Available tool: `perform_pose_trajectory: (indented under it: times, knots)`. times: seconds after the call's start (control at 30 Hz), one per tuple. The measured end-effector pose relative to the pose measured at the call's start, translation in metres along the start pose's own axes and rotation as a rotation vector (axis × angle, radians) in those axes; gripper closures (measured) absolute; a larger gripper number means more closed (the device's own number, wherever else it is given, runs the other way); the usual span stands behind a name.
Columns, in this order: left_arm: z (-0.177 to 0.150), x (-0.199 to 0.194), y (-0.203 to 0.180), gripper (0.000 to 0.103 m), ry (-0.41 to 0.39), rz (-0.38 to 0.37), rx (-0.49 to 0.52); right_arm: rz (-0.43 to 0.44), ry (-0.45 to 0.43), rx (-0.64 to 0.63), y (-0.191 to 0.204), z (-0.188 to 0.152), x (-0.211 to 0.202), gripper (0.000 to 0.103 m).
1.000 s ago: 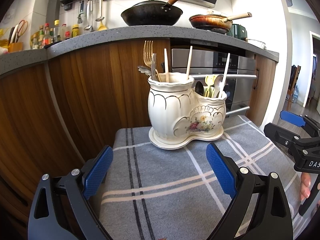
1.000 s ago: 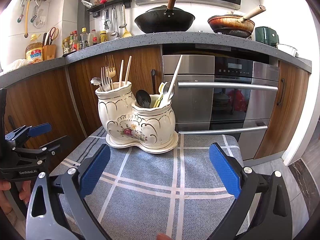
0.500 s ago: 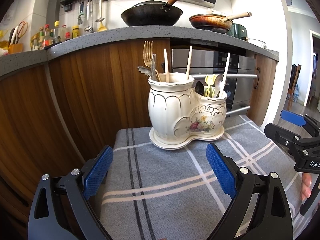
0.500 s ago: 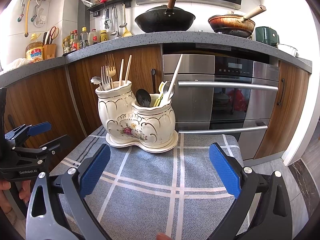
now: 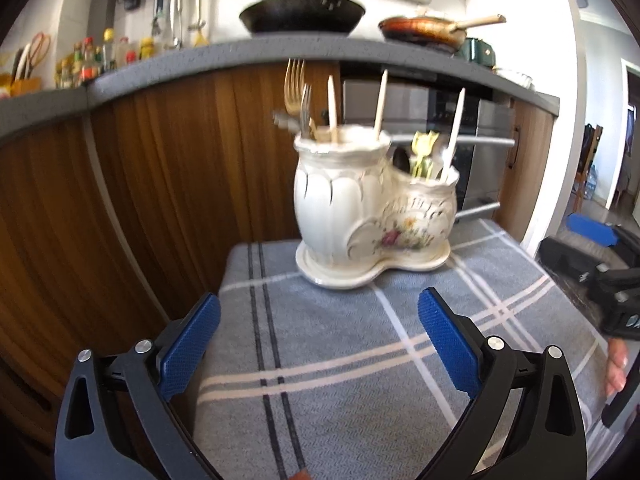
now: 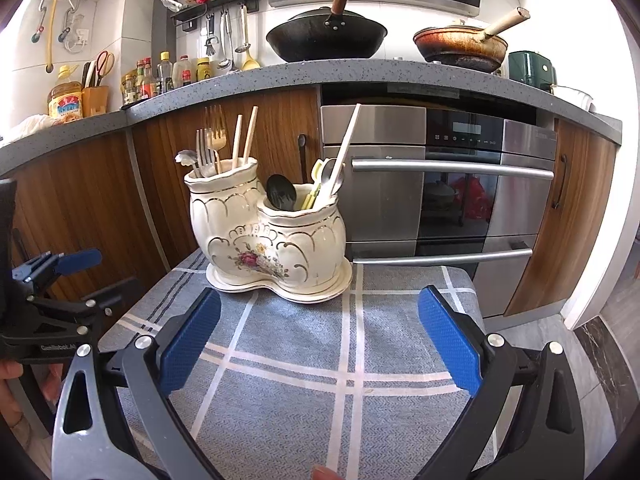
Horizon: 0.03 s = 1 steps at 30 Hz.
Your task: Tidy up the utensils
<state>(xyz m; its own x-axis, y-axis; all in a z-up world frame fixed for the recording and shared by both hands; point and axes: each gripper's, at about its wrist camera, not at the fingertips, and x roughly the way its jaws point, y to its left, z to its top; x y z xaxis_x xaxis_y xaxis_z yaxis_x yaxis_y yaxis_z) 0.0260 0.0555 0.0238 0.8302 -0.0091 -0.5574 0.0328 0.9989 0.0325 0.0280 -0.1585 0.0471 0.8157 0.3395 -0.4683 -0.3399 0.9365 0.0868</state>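
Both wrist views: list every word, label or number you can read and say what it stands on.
"GenRobot.AI" on the left gripper body, seen from the right wrist; the first letters are soft.
Raised lettering on the ceramic utensil holder: too blurred to read.
Oil bottle label: print too small to read.
Oven panel symbols: too small.
Right gripper marking in the left wrist view: blurred, cut off.

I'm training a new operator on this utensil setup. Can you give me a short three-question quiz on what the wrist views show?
1. True or false: the right gripper holds a fork.
2. Which compartment of the ceramic holder holds the gold fork: A taller, B shorter?
3. Fill in: the holder stands on a grey ____ cloth.

Key: 1 false, both the right and left gripper are open and empty; 2 A; 3 plaid.
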Motion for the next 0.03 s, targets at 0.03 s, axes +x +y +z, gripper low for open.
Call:
perform_pose_trajectory:
  times: [0.03]
  knots:
    - [-0.0014, 0.0150, -0.0012, 0.005, 0.065, -0.010, 0.000, -0.005, 0.000, 0.007, -0.0024, 0.0005, -0.0004, 0.006]
